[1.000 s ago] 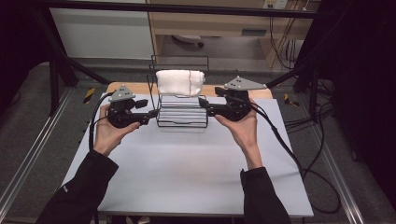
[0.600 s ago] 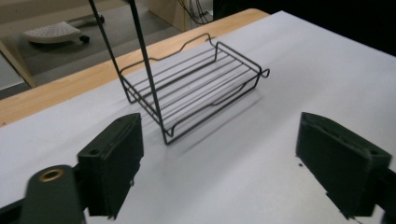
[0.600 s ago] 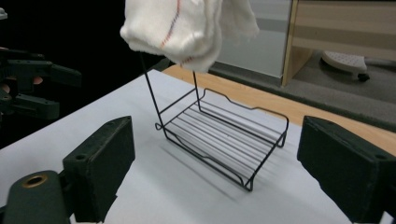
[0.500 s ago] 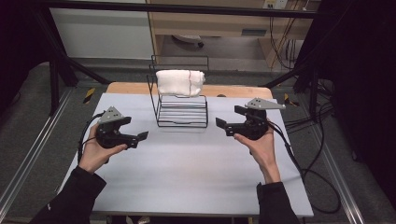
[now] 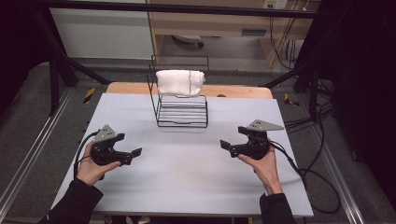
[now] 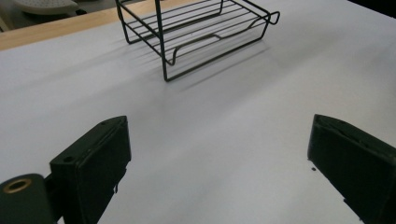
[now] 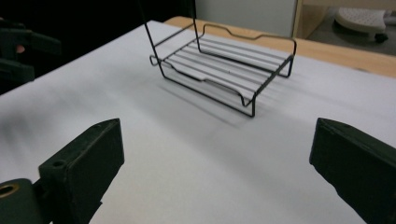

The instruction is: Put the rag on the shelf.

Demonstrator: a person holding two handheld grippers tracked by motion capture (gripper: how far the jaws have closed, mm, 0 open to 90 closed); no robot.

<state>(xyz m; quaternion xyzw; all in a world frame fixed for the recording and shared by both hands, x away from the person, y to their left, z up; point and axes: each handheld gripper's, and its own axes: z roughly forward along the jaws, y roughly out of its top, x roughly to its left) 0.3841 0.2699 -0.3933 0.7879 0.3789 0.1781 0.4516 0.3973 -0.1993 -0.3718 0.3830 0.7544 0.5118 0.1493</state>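
The left hand-held gripper is hovering at the lower left of the high view, its jaws spread wide over the bare table. The right hand-held gripper is sitting at the lower right, jaws likewise spread and pinching nothing. The black wire rack is standing in the upper centre, well apart from both, with a rolled white towel lying on its top tier. No readable writing is showing anywhere.

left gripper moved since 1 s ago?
Yes. The left gripper has pulled back from the wire rack toward the person and out to the left, and is now over bare table, jaws open and empty.
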